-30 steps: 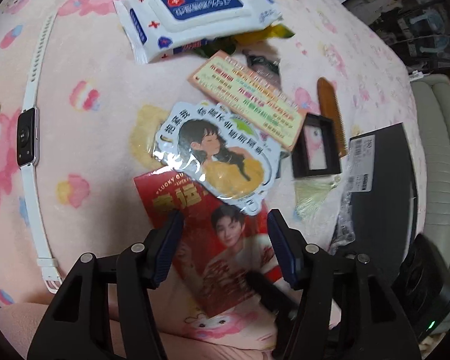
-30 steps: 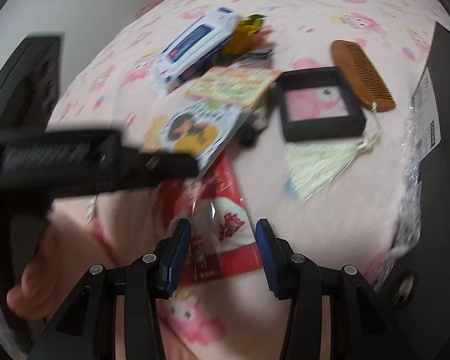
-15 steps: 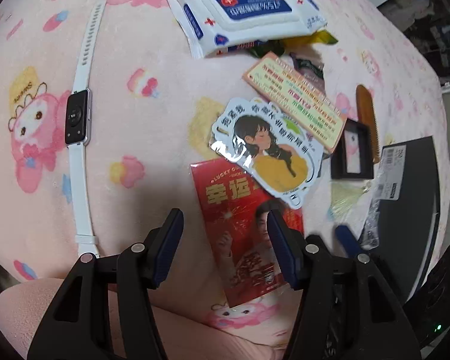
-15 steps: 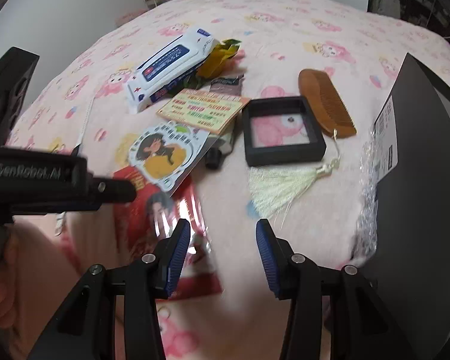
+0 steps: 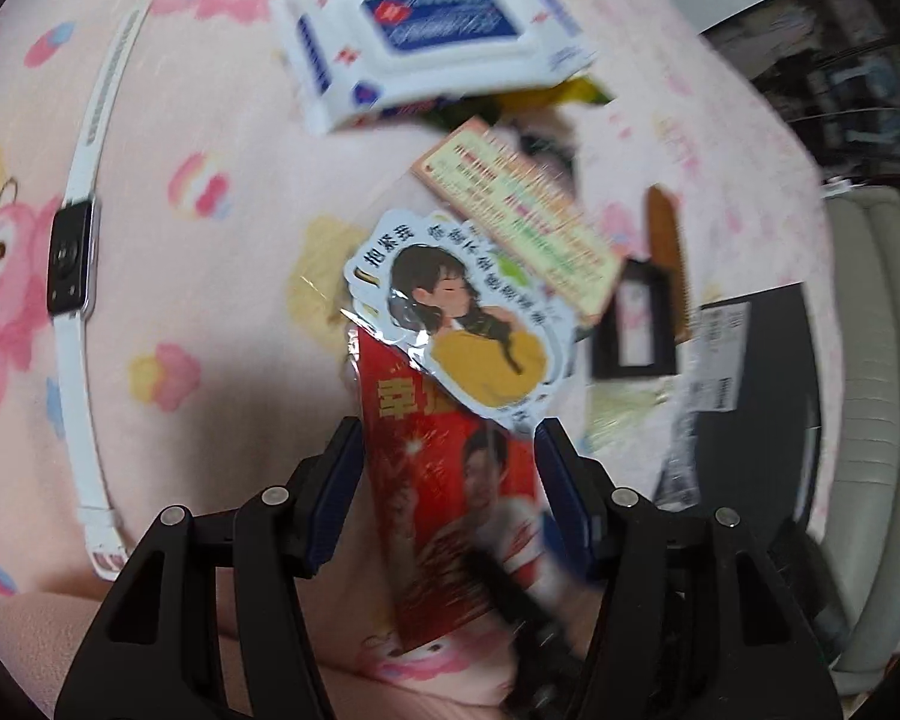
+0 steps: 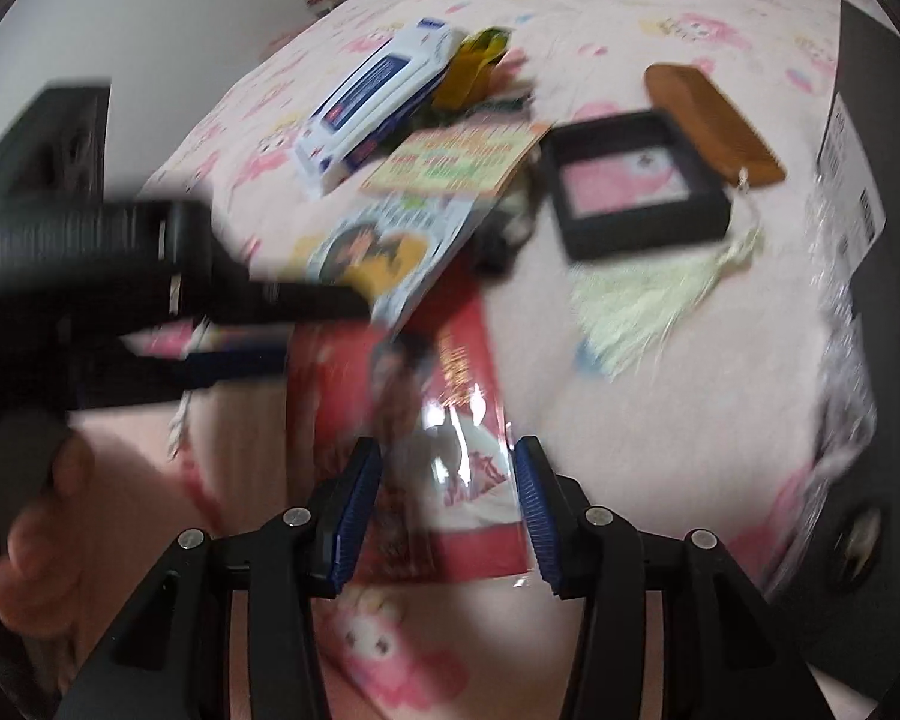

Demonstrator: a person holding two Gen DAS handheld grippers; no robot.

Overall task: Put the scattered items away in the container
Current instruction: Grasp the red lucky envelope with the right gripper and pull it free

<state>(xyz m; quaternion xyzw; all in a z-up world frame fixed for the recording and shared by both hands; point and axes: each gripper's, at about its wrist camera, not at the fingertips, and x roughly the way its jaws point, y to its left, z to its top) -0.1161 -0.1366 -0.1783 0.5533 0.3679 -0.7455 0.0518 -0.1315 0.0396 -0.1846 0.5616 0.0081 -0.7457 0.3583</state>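
Packet, red, near edge of bed, partly under sticker, between released jaws of left gripper and right gripper; best pinched by one edge, box at right.

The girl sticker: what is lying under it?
The girl sticker overlaps the top of the red packet; its upper edge slips beneath the orange card. Anything else underneath is hidden.

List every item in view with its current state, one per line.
left tool: open, astride the red card.
right tool: open, over the red card.
red card: partly under the sticker.
sticker: overlapping the red card.
wipes pack: lid shut.
black frame box: open-topped.
watch: strap unfastened, laid flat.
comb: lying flat.
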